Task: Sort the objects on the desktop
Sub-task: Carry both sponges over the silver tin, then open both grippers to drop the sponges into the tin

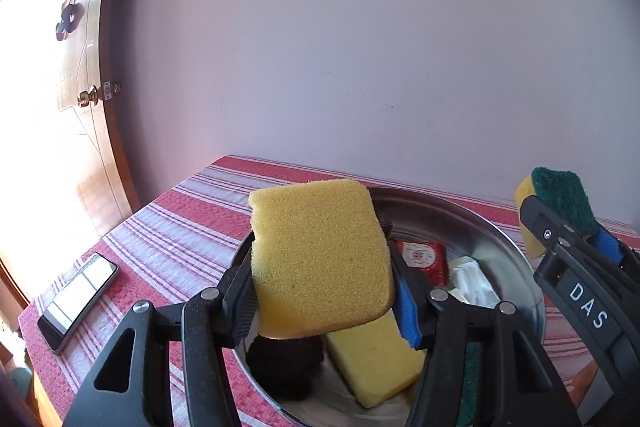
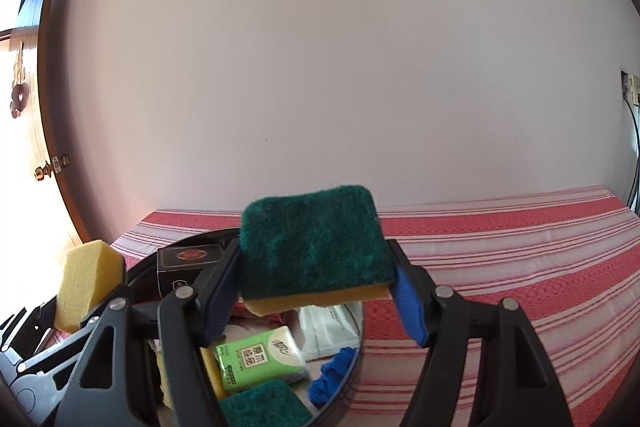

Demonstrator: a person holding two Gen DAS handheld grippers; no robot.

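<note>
The left gripper is clamped on a plain yellow sponge, its pads pressing the sponge's two side edges and holding it clear above the round metal tray. The right gripper is closed the same way on a green-topped scouring sponge, green face up and yellow foam beneath, lifted over the tray's right rim. The tray sits on a red-and-white striped tablecloth, near the table's back edge by the wall; a phone lies toward the cloth's left edge. Left in the tray are another yellow sponge, a green tissue packet, a red sachet, a white wrapper, a black box and something blue and crumpled. Both held sponges should be very light and soft (the foam probably yields under the pads rather than slipping), so a squeeze across the short sides looks sound, with no fragility to worry about. The scouring face is rough and should grip well. Judged from the crowded tray, sorting seems at an early stage.
</note>
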